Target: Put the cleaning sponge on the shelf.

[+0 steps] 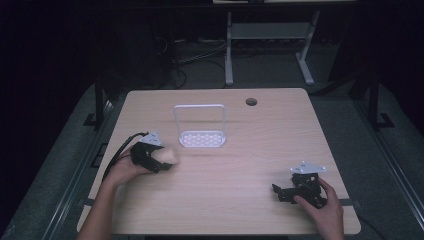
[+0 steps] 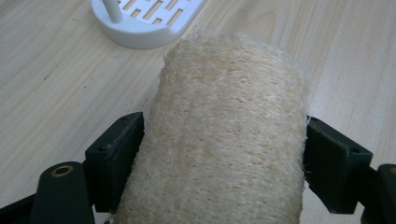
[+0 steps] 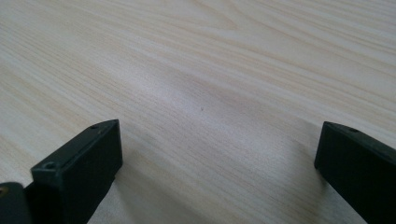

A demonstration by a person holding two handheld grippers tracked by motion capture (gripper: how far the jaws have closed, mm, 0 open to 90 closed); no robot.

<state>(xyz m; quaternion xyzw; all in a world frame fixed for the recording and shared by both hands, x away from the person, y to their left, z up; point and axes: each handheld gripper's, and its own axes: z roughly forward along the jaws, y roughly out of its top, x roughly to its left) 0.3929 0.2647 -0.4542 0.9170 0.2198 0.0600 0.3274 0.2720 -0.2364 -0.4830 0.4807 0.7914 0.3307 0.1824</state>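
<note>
The left tongs (image 2: 224, 154) pinch a loofah roll (image 2: 219, 135) across its width, its long axis pointing toward the white perforated rack (image 1: 200, 131) just ahead on the worktop (image 1: 240, 165), while the right tongs (image 3: 219, 163) rest spread, well apart.

One bench (image 1: 240, 200); on it one white rack (image 1: 201, 137) with a hooped handle; one loofah (image 2: 219, 140), pale and fibrous. Two grippers in all: a left gripper (image 1: 161, 161) and a right gripper (image 1: 281, 192); two hands hold them.
</note>
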